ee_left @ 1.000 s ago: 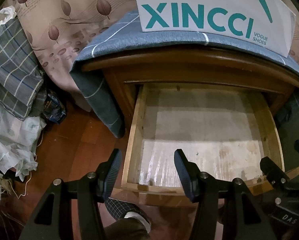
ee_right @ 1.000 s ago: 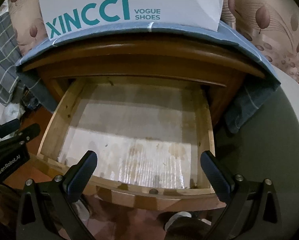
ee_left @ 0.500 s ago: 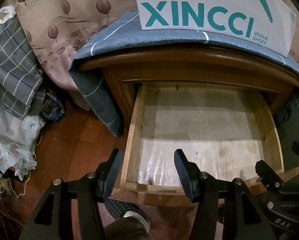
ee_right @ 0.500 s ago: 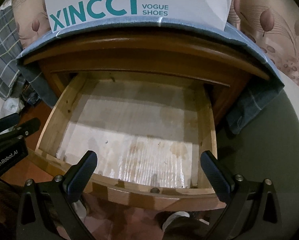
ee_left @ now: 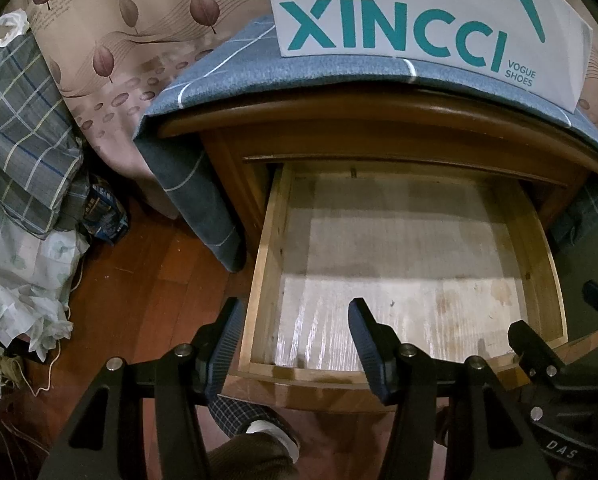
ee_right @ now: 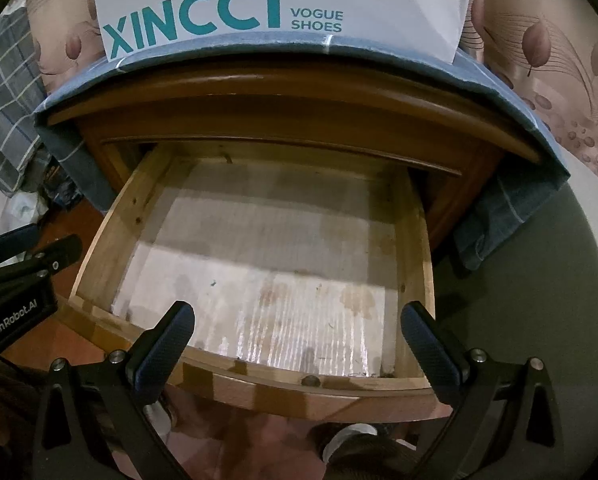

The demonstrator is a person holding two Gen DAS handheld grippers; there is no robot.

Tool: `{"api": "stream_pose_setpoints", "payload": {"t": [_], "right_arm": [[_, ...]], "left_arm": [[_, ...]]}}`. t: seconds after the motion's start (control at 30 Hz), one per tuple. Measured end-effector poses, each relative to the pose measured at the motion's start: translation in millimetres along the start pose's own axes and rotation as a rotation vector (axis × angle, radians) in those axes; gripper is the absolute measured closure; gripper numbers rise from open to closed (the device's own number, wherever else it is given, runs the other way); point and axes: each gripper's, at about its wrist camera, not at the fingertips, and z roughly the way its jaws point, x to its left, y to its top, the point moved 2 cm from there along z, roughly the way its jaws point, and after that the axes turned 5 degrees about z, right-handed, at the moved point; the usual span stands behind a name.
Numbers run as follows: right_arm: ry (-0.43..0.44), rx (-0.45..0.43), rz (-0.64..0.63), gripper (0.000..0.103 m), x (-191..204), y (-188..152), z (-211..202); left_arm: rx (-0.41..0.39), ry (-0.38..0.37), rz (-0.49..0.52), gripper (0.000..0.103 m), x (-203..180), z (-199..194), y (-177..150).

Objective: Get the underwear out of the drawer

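Wooden drawer [ee_left: 267,280], only stained liner [ee_left: 399,288]

Left hand-held gripper [ee_left: 295,326] and right hand-held gripper [ee_right: 297,330] angled downward, jaws apart, seemingly empty

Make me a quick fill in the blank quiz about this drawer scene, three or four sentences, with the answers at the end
1. The wooden drawer is pulled ____.
2. Inside the drawer, the only thing visible is its ____ bottom panel.
3. The white box on the nightstand reads XINCCI VOGUE ____.
4. Both the left gripper and the right gripper have their jaws ____.

Answers: open; bare; SHOES; open
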Motion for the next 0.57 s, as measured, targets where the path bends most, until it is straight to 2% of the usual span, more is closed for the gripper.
{"api": "stream_pose_setpoints", "payload": {"t": [0.57], "right_arm": [[-0.005,-0.004,-0.019,0.001,1.0,-1.4,0.6]], "left_arm": [[-0.021,0.017,0.01,0.047,0.3,-3.8,-1.0]]}}
